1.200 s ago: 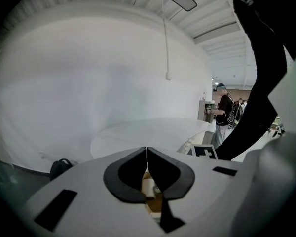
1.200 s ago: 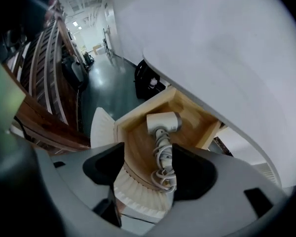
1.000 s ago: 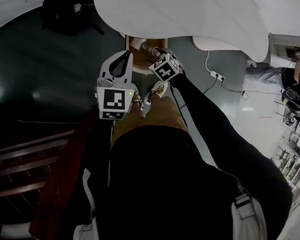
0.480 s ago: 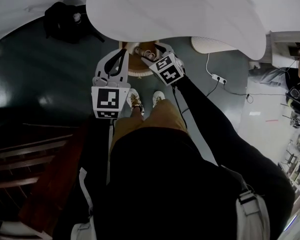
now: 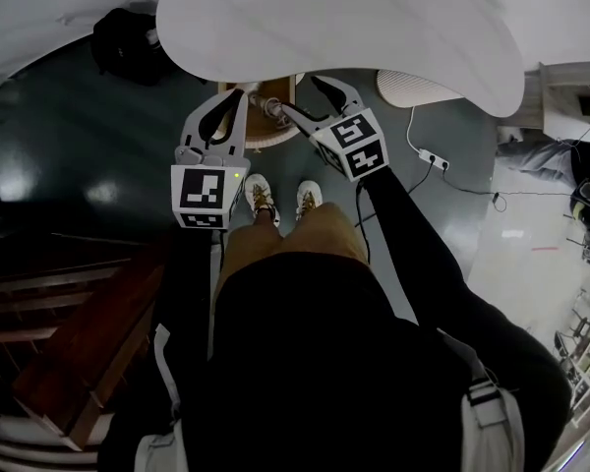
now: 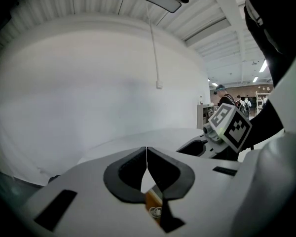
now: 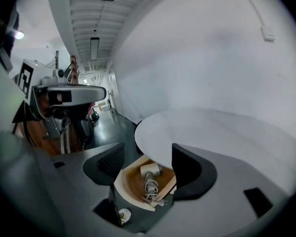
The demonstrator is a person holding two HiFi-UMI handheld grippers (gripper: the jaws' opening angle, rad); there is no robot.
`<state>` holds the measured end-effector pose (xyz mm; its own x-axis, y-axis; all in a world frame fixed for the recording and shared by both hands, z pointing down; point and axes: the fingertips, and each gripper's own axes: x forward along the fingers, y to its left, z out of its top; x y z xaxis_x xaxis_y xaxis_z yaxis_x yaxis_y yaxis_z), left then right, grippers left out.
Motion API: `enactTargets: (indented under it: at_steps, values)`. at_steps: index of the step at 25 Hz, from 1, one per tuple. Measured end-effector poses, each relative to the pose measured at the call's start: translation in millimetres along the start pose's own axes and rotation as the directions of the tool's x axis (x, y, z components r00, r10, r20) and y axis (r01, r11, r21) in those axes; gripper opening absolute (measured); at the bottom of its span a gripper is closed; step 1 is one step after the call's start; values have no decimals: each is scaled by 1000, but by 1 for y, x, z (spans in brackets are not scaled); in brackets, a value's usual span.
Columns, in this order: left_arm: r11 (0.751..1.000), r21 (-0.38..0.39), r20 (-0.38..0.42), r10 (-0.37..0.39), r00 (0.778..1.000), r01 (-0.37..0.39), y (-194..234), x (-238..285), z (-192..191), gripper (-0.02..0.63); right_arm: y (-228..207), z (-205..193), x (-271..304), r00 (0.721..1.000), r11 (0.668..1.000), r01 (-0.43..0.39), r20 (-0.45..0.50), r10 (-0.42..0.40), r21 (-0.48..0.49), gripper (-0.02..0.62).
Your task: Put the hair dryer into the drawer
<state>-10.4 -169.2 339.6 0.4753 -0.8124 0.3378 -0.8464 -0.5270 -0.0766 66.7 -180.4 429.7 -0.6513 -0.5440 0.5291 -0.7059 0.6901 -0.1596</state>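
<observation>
A white hair dryer (image 7: 149, 171) with its coiled cord (image 7: 150, 187) lies inside the open wooden drawer (image 7: 129, 181) under the round white table (image 7: 212, 127). In the head view the drawer (image 5: 271, 131) shows below the table's rim (image 5: 334, 28), with the hair dryer (image 5: 266, 105) in it. My right gripper (image 7: 148, 151) is open above the drawer, holding nothing; in the head view it (image 5: 297, 96) hangs over the drawer's right side. My left gripper (image 5: 234, 99) is at the drawer's left side. Its jaws (image 6: 146, 152) are shut and empty.
A black bag (image 5: 128, 42) sits on the dark floor at the far left. A power strip (image 5: 428, 153) with cables lies on the floor to the right, near a white ribbed object (image 5: 413, 87). Dark wooden boards (image 5: 69, 303) are at my left. My shoes (image 5: 261, 197) stand before the drawer.
The right gripper has drawn back from the drawer toward me. The left gripper has shifted slightly up and left. My feet have stepped, and less of the drawer shows from under the table.
</observation>
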Motion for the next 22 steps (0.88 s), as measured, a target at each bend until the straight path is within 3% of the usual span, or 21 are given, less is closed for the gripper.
enactTargets:
  at_steps: [5, 11, 17, 22]
  values:
    - [999, 7, 1, 44, 999, -44, -14, 7, 3, 18, -5, 5, -25, 997, 1000, -13, 79, 15, -22, 307]
    - [996, 8, 20, 90, 996, -91, -40, 3, 16, 18, -17, 15, -58, 987, 999, 24, 158, -19, -34, 249]
    - [988, 0, 91, 155, 984, -155, -44, -10, 43, 18, -9, 54, -95, 960, 996, 36, 280, -11, -83, 232]
    - [989, 1, 131, 149, 980, -151, -52, -17, 59, 18, 0, 84, -124, 931, 992, 70, 364, -27, -107, 212]
